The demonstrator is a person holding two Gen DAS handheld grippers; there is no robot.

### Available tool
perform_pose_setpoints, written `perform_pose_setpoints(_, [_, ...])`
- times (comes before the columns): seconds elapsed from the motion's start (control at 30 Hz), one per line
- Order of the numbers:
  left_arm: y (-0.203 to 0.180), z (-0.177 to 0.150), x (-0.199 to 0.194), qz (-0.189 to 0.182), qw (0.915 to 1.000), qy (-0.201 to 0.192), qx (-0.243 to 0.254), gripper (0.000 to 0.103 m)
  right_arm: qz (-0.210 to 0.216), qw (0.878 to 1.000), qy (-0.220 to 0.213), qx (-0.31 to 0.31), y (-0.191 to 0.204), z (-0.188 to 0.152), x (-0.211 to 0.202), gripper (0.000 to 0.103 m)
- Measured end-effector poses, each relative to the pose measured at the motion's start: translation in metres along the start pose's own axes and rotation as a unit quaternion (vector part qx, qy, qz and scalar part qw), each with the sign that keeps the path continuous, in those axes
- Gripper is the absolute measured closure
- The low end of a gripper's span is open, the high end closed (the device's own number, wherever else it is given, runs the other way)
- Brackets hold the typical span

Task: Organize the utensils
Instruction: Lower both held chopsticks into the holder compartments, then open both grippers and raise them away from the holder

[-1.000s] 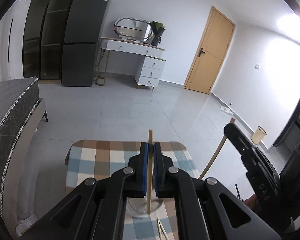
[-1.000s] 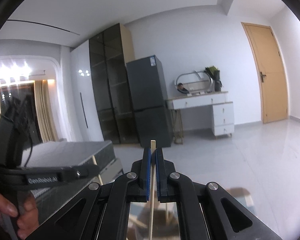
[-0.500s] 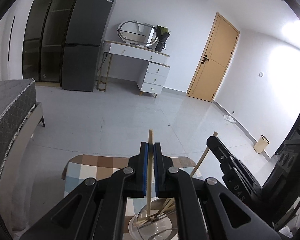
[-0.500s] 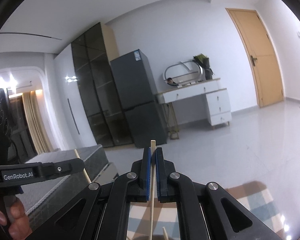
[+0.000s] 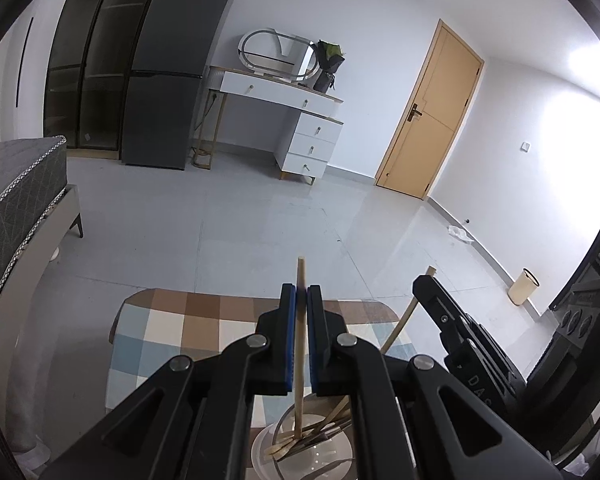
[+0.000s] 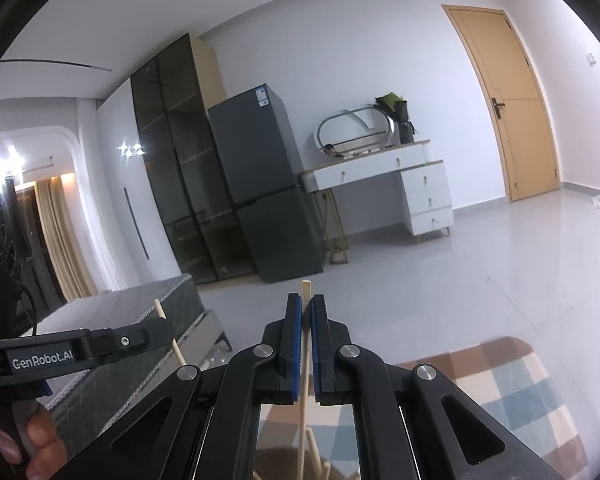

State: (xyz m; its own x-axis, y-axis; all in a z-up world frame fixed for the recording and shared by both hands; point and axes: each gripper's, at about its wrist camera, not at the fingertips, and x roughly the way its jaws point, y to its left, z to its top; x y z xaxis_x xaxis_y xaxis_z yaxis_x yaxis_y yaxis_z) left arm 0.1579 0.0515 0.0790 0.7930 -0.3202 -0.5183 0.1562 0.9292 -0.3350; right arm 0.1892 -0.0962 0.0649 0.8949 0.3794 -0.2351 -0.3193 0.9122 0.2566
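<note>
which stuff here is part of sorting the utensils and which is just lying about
Part of the job:
- left tool, shut on a chopstick
- right tool, shut on a second chopstick
- white holder with utensils in it
- checked table

Just lying about:
- fridge
- dressing table
- bed
- bin

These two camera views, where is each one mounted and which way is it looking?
Left wrist view: rides on the left gripper, looking along its fingers, tilted down at a white cup of chopsticks on the checked tablecloth; the right gripper shows at right.
Right wrist view: rides on the right gripper, aimed nearly level across the room; the left gripper and a hand show at left.
Shared: each gripper pinches one chopstick; both views show the fridge, dresser and door.
</note>
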Motion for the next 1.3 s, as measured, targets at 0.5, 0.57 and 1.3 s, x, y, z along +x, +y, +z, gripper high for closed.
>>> perform_pose_setpoints(0.5, [-0.011,-0.027,0.0,-0.017,0.9974,0.07,0.004,0.102,0.034,0.995,0.076,-0.056,0.008,-0.032,-0.029,0.097])
perform_pose_setpoints(0.57, [-0.013,-0.034,0.001,-0.031,0.9951,0.094,0.005,0.102,0.039,0.993,0.097,-0.058,0.006,-0.041,-0.032,0.097])
perform_pose_setpoints(1.3, [-0.057,-0.084,-0.098,0.072,0.9964,0.045,0.003,0.034,-0.014,0.996,0.082,-0.043,-0.019,-0.05,-0.175,0.024])
